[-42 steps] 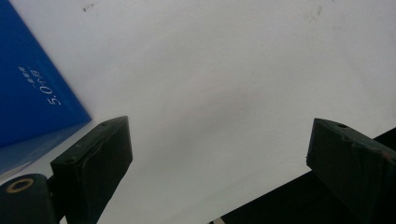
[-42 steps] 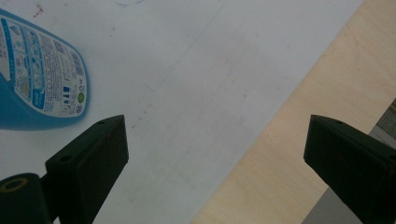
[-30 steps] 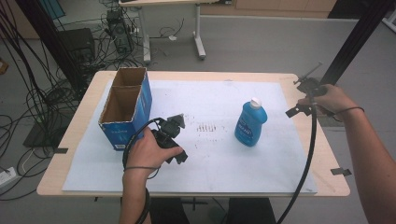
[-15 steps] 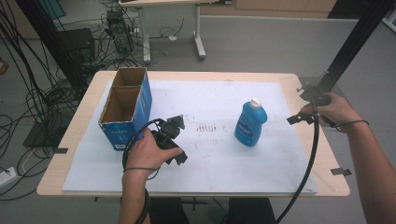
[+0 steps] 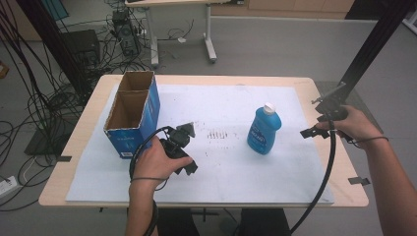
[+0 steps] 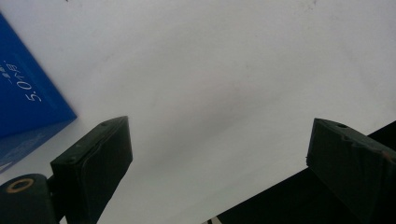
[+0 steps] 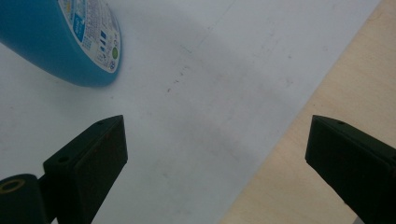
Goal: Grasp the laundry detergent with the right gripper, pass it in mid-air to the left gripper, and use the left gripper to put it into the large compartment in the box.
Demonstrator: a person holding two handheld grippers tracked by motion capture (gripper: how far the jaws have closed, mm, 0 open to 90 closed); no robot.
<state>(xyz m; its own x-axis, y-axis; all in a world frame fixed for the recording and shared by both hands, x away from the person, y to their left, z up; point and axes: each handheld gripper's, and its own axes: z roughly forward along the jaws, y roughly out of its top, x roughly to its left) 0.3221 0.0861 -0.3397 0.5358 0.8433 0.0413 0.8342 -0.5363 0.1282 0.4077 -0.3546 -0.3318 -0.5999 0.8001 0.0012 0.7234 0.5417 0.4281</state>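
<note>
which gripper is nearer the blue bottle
Right. The right gripper sits just off the blue bottle's right side, jaws open; the left gripper is farther away, beside the cardboard box.

The right black two-jaw claw (image 5: 314,129) has travelled from the far right edge of the desk (image 5: 314,88) toward the person and inward, now sitting lower and nearer the upright blue plastic bottle with the white cap (image 5: 263,130). Its hand and forearm have followed, and its trailing black cable (image 5: 328,172) hangs more steeply.
</note>
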